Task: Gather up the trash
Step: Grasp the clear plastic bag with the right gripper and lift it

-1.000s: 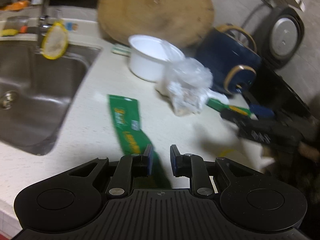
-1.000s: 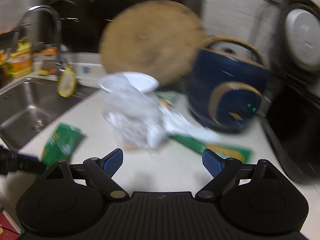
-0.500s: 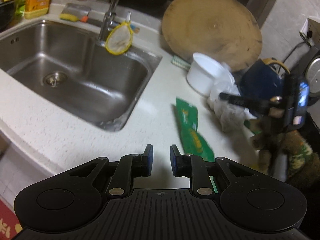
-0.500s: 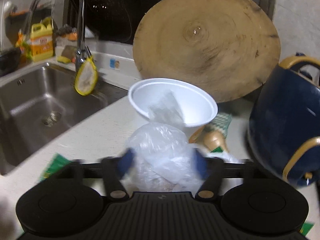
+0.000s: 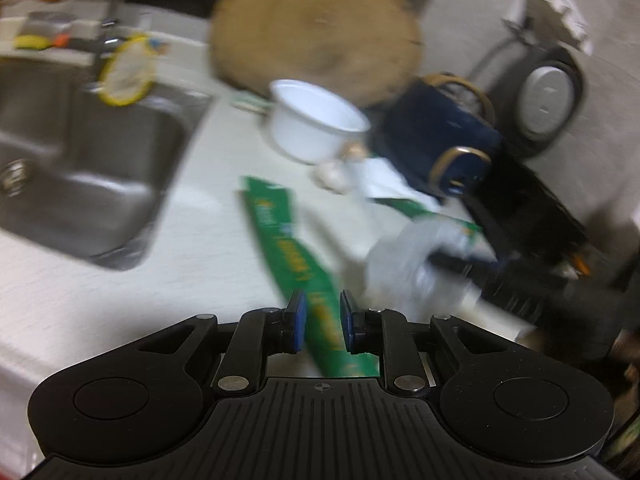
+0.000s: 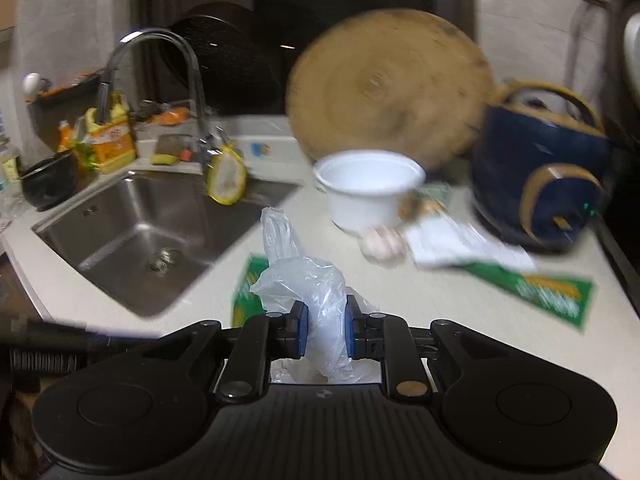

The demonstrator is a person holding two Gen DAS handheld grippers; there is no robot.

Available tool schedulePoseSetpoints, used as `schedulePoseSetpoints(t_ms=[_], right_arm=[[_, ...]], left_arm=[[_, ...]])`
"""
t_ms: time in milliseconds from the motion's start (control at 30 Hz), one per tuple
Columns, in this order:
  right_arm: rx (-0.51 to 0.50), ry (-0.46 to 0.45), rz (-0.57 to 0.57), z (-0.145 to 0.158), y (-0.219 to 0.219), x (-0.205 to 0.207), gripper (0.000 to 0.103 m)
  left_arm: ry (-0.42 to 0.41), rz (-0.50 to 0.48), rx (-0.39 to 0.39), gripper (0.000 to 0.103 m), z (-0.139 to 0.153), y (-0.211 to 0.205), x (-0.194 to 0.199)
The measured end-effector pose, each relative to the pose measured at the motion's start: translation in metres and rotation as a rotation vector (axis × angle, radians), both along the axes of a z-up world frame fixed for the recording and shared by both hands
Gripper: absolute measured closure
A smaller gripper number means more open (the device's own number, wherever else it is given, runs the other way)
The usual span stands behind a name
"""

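Observation:
My right gripper (image 6: 326,330) is closing its jaws on a crumpled clear plastic bag (image 6: 316,280), and the blue pads press its sides. The left wrist view shows the same bag (image 5: 404,264) lifted off the counter at the right. My left gripper (image 5: 322,322) hovers with a narrow gap between its pads. A long green wrapper (image 5: 288,248) lies flat on the counter under it and shows through the gap, untouched. A second green wrapper (image 6: 536,288) and a white paper scrap (image 6: 460,244) lie by the white bowl (image 6: 370,192).
A steel sink (image 6: 140,232) with a tap fills the left. A round wooden board (image 5: 316,32) leans on the back wall. A dark blue pot with gold handles (image 6: 540,168) and a rice cooker (image 5: 548,104) stand at the right. A pale lump (image 6: 382,244) sits by the bowl.
My right gripper went from wide open to closed around the plastic bag and drew it back from the bowl. The left gripper swung over the green wrapper, its gap unchanged.

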State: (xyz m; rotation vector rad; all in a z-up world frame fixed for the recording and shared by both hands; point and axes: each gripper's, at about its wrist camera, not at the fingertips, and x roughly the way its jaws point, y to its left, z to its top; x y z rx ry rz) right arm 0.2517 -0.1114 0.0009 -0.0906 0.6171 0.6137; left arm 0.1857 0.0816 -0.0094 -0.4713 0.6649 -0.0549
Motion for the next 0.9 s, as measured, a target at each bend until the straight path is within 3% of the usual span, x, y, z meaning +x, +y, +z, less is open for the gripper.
schedulePoseSetpoints(t_ms=[133,300,400,467,600,733,900], right_arm=[[-0.075,-0.002,-0.114,-0.018,-0.020,-0.021,0.085],[-0.162,-0.014,-0.161,-0.031,-0.036,-0.036,0.082],[-0.174,-0.012,-0.170,-0.033,-0.042,-0.040,0.064],[-0.153,-0.034,-0.178,-0.030,-0.048,-0.045,0.041],[-0.103,-0.113,-0.141,-0.011,-0.054,-0.053,0.037],[-0.065,-0.220,-0.073,0.005,-0.048,-0.064,0.027],[-0.108,-0.190,-0.005,-0.015,-0.019,-0.049,0.024]], left_arm=[[-0.029,-0.088,0.020,0.082,0.007,-0.018,0.005],[0.009,-0.106,0.023,0.082,-0.001,-0.028,0.010],[0.035,-0.108,0.027,0.082,-0.006,-0.031,0.012],[0.043,-0.104,0.034,0.082,-0.007,-0.032,0.014],[0.071,-0.060,0.041,0.082,-0.011,-0.030,0.020],[0.088,-0.021,0.054,0.082,-0.014,-0.028,0.021],[0.106,0.046,0.093,0.082,-0.015,-0.020,0.019]])
